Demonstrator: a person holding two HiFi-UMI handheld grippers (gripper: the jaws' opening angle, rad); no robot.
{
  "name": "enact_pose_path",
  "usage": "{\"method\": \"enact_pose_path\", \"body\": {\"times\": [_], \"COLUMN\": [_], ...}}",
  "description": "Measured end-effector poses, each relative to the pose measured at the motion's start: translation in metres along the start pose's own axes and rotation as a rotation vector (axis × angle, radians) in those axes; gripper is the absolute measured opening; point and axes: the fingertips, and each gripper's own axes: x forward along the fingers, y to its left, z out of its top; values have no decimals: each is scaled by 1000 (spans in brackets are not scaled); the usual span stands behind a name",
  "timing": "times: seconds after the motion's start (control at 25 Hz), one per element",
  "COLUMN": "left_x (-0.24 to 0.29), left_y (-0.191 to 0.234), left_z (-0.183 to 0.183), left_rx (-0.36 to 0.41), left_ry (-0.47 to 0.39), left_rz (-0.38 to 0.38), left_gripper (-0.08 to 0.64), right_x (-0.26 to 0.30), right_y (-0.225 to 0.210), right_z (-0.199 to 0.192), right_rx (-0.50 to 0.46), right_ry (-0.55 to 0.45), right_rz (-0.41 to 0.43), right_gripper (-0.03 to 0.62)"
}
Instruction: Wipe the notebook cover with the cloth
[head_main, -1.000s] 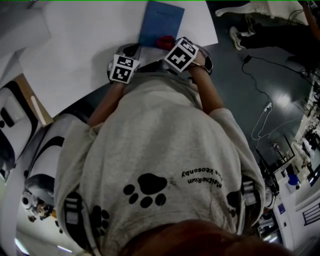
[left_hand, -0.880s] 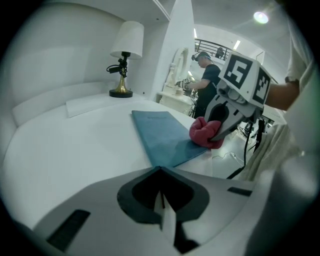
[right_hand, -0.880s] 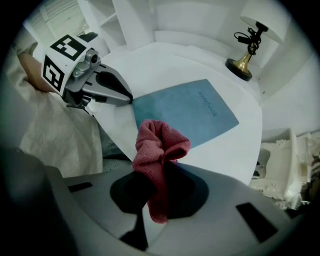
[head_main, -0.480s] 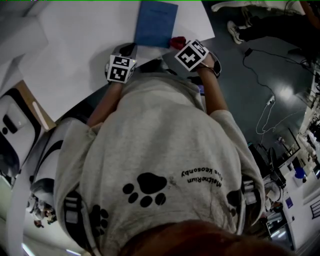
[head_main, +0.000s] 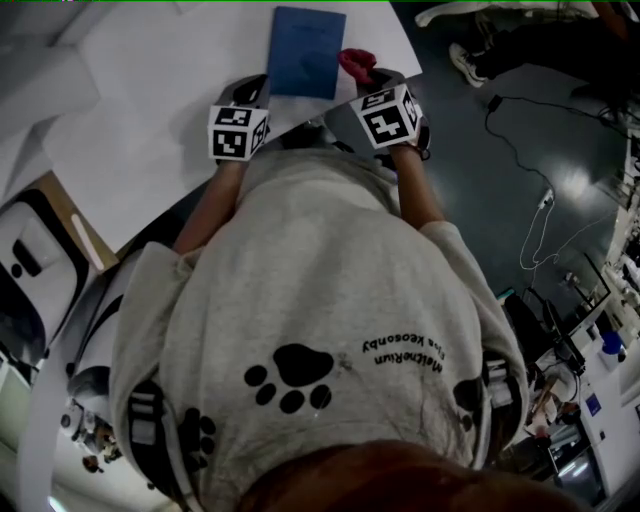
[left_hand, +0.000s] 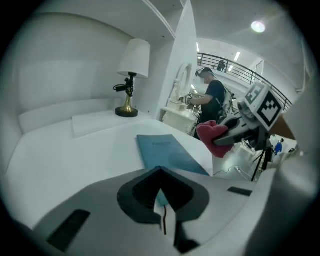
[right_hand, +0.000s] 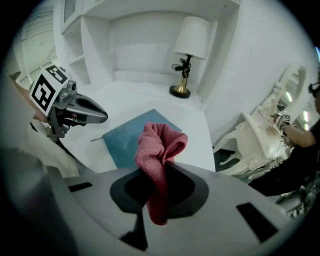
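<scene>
– Which way does the notebook lie from our right claw?

– Ahead of it, lower, and a little to its left, flat on the white worktop. Our right claw sits off the notebook's right edge, raised above it, not touching.

– And its long axis?

– It runs away from us, much as our left claw points. From the right claw it looks turned, one corner nearest. We judge a wipe would mean going down and leftward, then along that length.

– What does the right claw carry?

– Its jaws are clamped on the red cloth. The cloth stands bunched above the jaws, with a tail hanging below them. No part of it touches the notebook.

– Which claw is nearer the notebook?

– The left, we think. Its tip sits just beside the near left corner, and the notebook stretches straight out in front of it.

– Is the left claw holding that corner?

– We don't think so. Its jaws are drawn together to a thin slit, and only a sliver of blue shows through the gap. We see nothing caught between them. If the notebook needs steadying, we judge that claw is best placed to press on that corner.
</scene>
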Motion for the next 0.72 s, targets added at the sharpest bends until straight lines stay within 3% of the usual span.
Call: {"method": "enact_pose_path", "body": {"times": [0.16, 0.4, 0.72], "left_x": [-16, -34, -75], "left_y": [0, -6, -25], "left_z": [43, 98, 166], "left_rx": [25, 73, 178], "left_ry": [-96, -246, -466], "left_rz": [20, 65, 104], "left_gripper": [12, 12, 12], "right_x": [-27, -65, -111], "right_y": [-10, -26, -30], "right_z": [42, 83, 118], "right_rx": [37, 106, 185], "right_ry": [-200, -418, -647], "right_rz": [-122, -232, -290], "right_gripper": [60, 60, 60]}}
